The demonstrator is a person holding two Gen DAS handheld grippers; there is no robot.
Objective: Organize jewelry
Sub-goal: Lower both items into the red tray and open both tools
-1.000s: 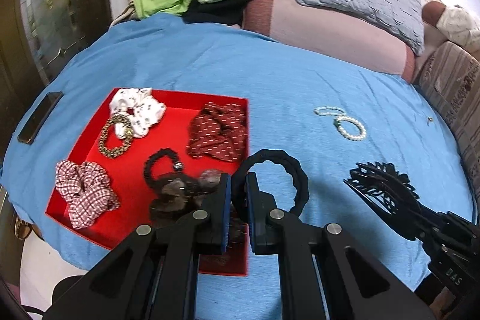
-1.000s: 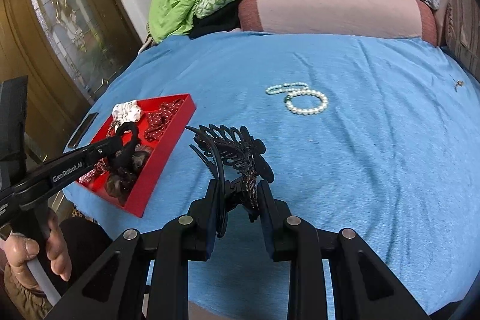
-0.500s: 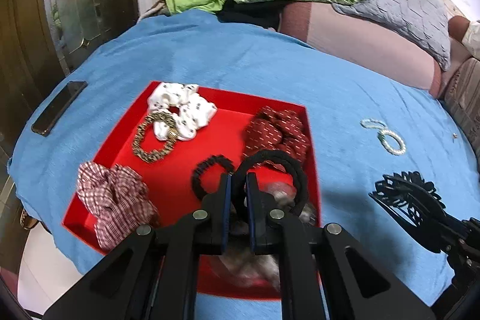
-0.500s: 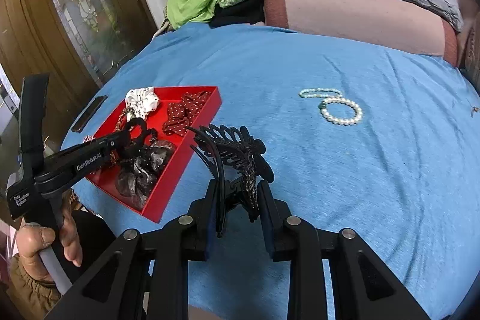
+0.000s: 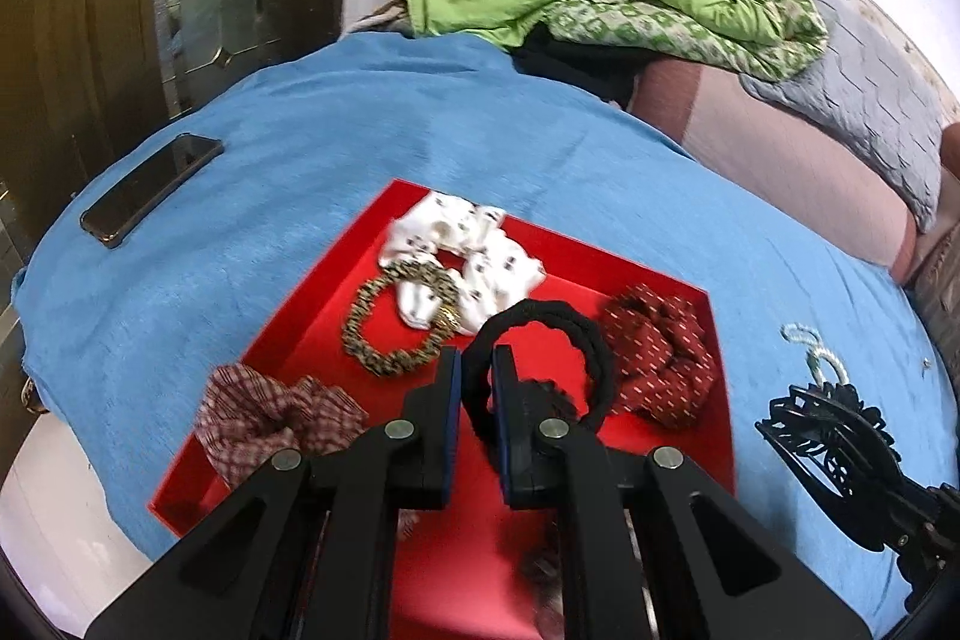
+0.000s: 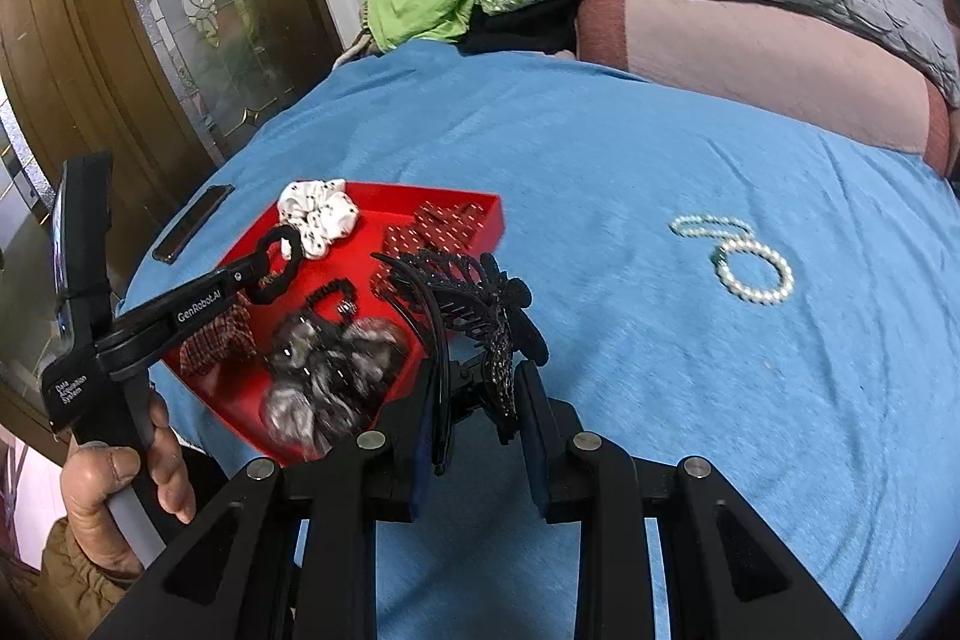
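Jewelry and hair pieces lie split between a shallow red tray (image 5: 336, 307) and the blue terry cloth (image 6: 600, 196) under it. A black braided hair tie (image 5: 543, 334), a ribbed ring of elastic, is pinched at its near edge between the closed jaws of the left gripper (image 5: 477, 400) and stands up over the tray. Just beyond those jaws sit a gold-and-black beaded bracelet (image 5: 396, 319) and a puffy white printed scrunchie (image 5: 474, 250); to their right a crumpled dark red dotted scrunchie (image 5: 660, 358), to their left a plaid one (image 5: 264, 415). From the right wrist view, a fuzzy grey scrunchie (image 6: 336, 364) lies in the tray's near corner. The right gripper (image 6: 477, 418) is clamped on a black toothed claw clip (image 6: 474, 304) with a glittery spine, held above the cloth beside the tray. Well to the right of those jaws lie a round pearl bracelet (image 6: 753, 271) and a paler bead strand (image 6: 702, 223), touching. A dark, flat smartphone (image 5: 150, 187) rests left of the tray.
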